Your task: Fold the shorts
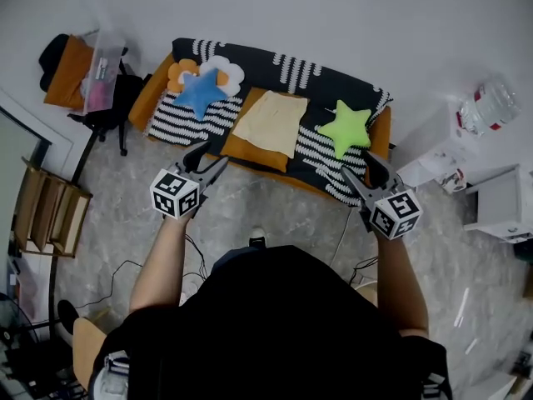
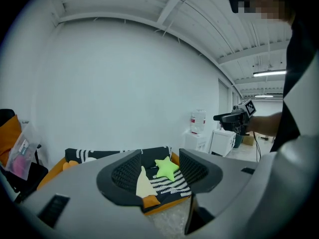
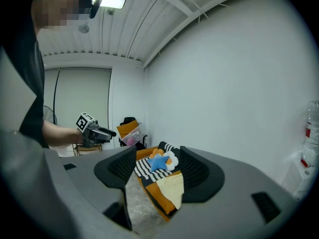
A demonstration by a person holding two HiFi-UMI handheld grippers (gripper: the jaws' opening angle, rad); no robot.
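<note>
L tool [image 1: 212,162] & R tool [image 1: 359,172] wide open, empty; shorts [image 1: 271,122] on sofa [image 1: 156,94], leg detail unclear.

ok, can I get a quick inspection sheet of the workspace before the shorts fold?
Surface: low orange sofa against the wall, draped with a striped throw.
Job's things: pale yellow shorts lie flat mid-seat.
Clutter: blue star pillow and flower pillow left of the shorts, green star pillow right; none on them.
Grippers: left tool and right tool both open, empty, short of the sofa's front edge.
Cables: loose cable on the floor beside the person.
Surroundings: clear box on a chair and wooden shelf at left; water bottle at right.
</note>
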